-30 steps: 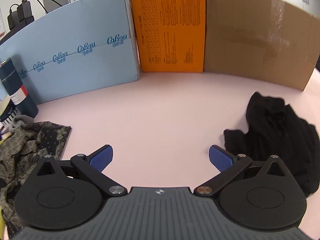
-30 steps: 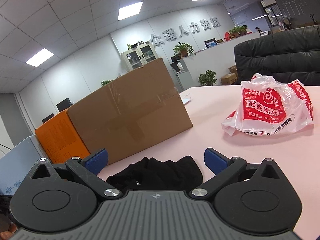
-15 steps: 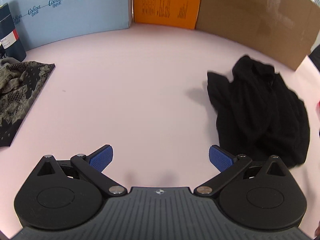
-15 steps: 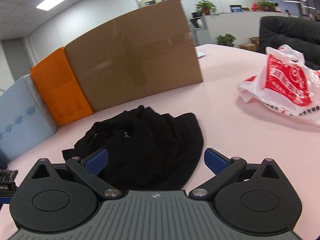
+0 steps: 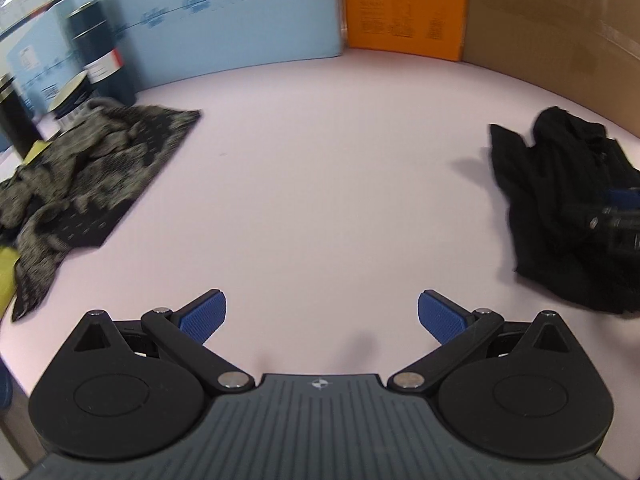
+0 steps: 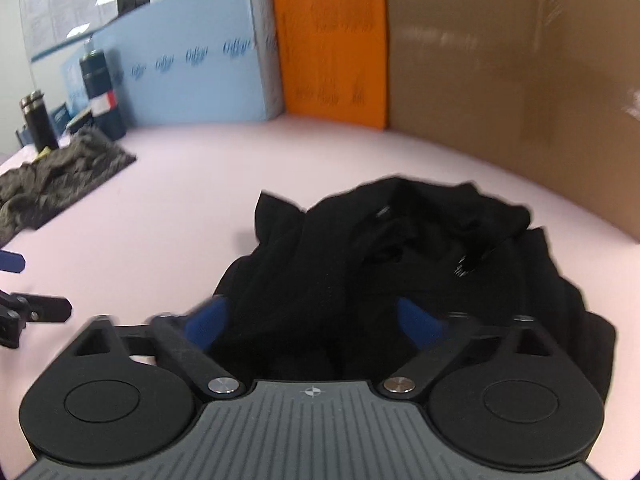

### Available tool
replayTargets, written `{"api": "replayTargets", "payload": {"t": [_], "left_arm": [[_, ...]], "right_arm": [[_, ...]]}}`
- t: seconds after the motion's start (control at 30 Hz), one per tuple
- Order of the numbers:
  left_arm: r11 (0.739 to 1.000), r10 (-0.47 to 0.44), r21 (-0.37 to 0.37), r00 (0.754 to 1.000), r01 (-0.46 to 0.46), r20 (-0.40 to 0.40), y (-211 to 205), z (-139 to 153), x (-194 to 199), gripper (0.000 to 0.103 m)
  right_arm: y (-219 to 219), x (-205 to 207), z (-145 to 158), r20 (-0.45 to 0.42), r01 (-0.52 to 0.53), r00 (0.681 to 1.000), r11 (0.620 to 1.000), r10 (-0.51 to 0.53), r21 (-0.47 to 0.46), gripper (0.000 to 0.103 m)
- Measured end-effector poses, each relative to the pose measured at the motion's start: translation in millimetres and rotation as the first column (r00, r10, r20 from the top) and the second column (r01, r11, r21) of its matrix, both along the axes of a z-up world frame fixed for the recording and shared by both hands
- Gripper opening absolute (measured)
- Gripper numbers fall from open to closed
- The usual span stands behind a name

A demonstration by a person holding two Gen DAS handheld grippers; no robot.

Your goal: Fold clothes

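Observation:
A crumpled black garment (image 5: 560,208) lies on the pink table (image 5: 320,184) at the right. It fills the middle of the right wrist view (image 6: 400,264). My right gripper (image 6: 312,320) is open, its blue pads over the garment's near edge, gripping nothing; it also shows at the right edge of the left wrist view (image 5: 618,216). My left gripper (image 5: 320,316) is open and empty over bare table, left of the garment. It peeks in at the left edge of the right wrist view (image 6: 16,292).
A patterned grey-brown garment (image 5: 84,176) lies at the left over something yellow (image 5: 8,276). Dark canisters (image 5: 102,56) stand behind it. A blue box (image 5: 224,20), an orange box (image 5: 404,4) and a brown cardboard box (image 5: 560,20) wall the table's back.
The right gripper has swung down and left over the black garment; the plastic bag has left its view. The left gripper's view has turned left, so the garment sits further right.

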State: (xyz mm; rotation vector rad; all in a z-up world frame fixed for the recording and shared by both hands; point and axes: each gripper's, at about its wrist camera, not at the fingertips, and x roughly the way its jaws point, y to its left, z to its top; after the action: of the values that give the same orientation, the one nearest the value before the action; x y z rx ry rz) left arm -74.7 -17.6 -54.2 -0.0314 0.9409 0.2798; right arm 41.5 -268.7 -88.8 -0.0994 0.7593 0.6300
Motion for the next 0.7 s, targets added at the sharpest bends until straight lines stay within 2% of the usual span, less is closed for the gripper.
{"api": "replayTargets", "payload": {"t": [0.03,0.07,0.13,0.23,0.37,0.47,0.6,0.63,0.67,0.7], "left_arm": [[1.0,0.021,-0.002,1.0,-0.021,-0.003,5,0,-2,0.103],[0.999,0.04,-0.011,0.999,-0.04,-0.005,9,0,-3,0.103],[0.996,0.079,-0.028,0.997,-0.08,-0.003,16,-2,-7,0.103],[0.993,0.114,-0.028,0.994,-0.113,0.003,22,-1,-11,0.103],[0.991,0.133,-0.026,0.991,-0.132,0.014,26,3,-16,0.103],[0.989,0.145,-0.033,0.989,-0.144,0.003,27,1,-16,0.103],[0.989,0.138,-0.057,0.99,-0.139,-0.017,24,-4,-13,0.103],[0.99,0.13,-0.057,0.991,-0.131,-0.018,21,-4,-12,0.103],[0.991,0.12,-0.055,0.993,-0.12,-0.016,19,-4,-11,0.103],[0.993,0.109,-0.053,0.994,-0.11,-0.013,17,-3,-10,0.103]], "right_arm": [[0,10,4,-0.04,-0.016,0.999,1.0,0.017,0.025,0.023],[1,20,8,-0.075,-0.032,0.997,0.998,0.036,0.051,0.017],[5,38,26,-0.075,-0.063,0.995,0.991,0.071,0.115,0.012],[17,66,71,0.0,-0.092,0.996,0.98,0.094,0.179,0.01],[29,107,156,0.138,-0.106,0.988,0.949,0.067,0.297,0.009],[35,129,207,0.25,-0.099,0.968,0.951,0.024,0.293,0.009],[28,154,251,0.309,-0.034,0.949,0.954,-0.062,0.297,0.009],[27,160,259,0.31,-0.017,0.948,0.958,-0.076,0.288,0.019],[25,164,266,0.312,-0.002,0.946,0.961,-0.088,0.278,0.045],[22,165,272,0.315,0.0,0.945,0.963,-0.087,0.268,0.056]]}}
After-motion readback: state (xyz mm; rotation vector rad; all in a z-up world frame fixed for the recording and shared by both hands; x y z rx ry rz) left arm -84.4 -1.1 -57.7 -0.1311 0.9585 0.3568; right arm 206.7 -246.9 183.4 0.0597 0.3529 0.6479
